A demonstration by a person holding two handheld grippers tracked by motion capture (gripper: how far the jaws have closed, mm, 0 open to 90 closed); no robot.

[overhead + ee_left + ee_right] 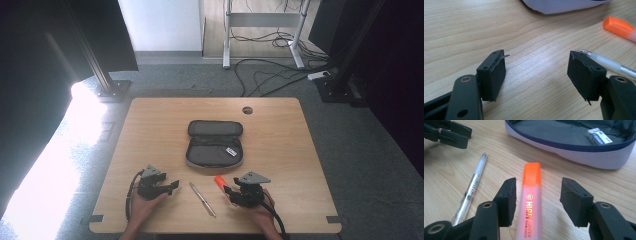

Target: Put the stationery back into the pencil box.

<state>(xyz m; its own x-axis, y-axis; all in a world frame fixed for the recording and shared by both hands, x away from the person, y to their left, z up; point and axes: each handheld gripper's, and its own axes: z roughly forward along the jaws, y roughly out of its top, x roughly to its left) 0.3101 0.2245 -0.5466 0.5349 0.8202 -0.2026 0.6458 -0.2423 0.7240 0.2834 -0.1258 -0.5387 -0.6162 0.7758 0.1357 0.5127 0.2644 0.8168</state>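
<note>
An open pencil case [215, 145] lay in the middle of the table [280, 150]. Below it sat an orange highlighter [219, 181] at the right gripper [233, 192], a pen [202, 199], and the left gripper [173, 186].

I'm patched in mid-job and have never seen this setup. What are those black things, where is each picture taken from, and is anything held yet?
A person sits at a wooden table with a hand-held two-jaw claw in each hand. The wide picture looks down from above; the two close-ups come from cameras riding on each claw.

On the table lie an open grey pencil case with a small white eraser inside, a clear pen and an orange highlighter.

The left claw is open over bare wood, beside the pen. The right claw is open with the highlighter lying between its jaws, not yet pinched. Nothing is held.
</note>
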